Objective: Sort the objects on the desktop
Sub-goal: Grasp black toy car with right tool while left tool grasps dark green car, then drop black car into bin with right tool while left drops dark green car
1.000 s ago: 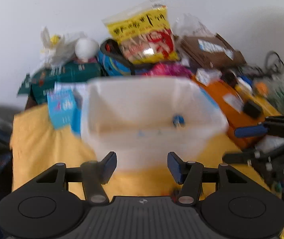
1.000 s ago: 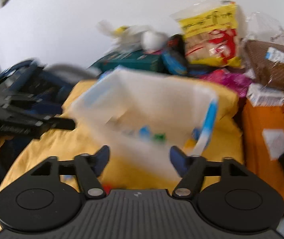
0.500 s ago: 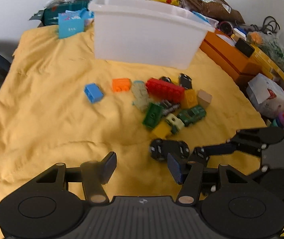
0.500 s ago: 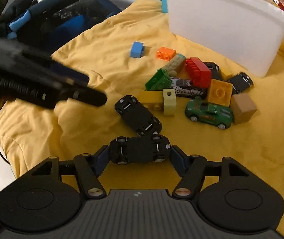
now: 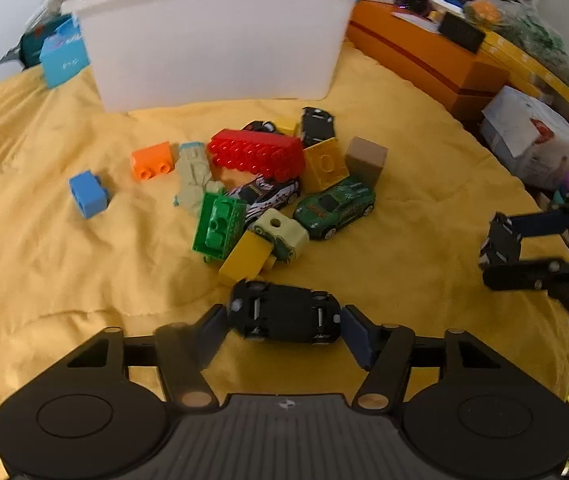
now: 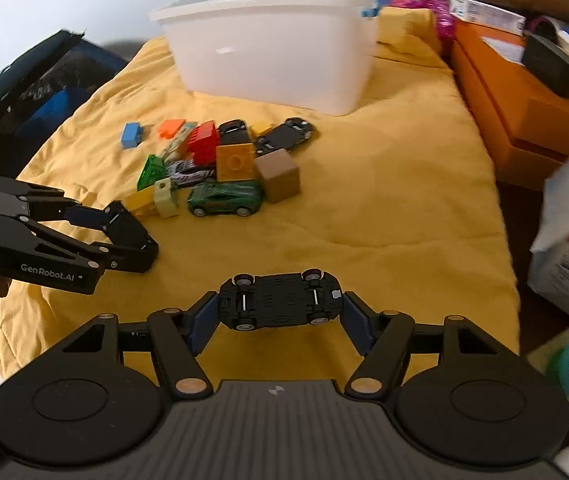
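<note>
Left wrist view: the left gripper (image 5: 284,320) sits low over the near edge of the yellow cloth (image 5: 64,280). Its two pads press on the ends of one upturned black car (image 5: 284,310), which rests wheels-up on the cloth. Just beyond it, mid-cloth, lies the pile:
- One green car (image 5: 334,206), one zebra-patterned car (image 5: 268,194), one dark car (image 5: 316,124) and one more car, half hidden behind the red block.
- One red block (image 5: 256,154), one green block (image 5: 218,226), one orange block (image 5: 152,160) and one blue block (image 5: 88,194). The blue one lies apart toward the left edge.
- Three yellow blocks, the largest (image 5: 324,164) beside one brown cube (image 5: 366,158).
- One pale block with a hole (image 5: 284,236) and one beige piece (image 5: 194,174).

One white bin (image 5: 216,40) stands at the far edge. At the right edge the right gripper (image 5: 494,248) is clamped on a second black car (image 5: 502,240).

Right wrist view: the right gripper grips that second car by nose and tail. The car is underside up and lifted clear of the cloth near its front edge. The left gripper reaches in from the left edge, its fingers on either side of its car. The pile lies between both grippers and the bin. One orange box (image 6: 524,120) sits just off the right edge.
</note>
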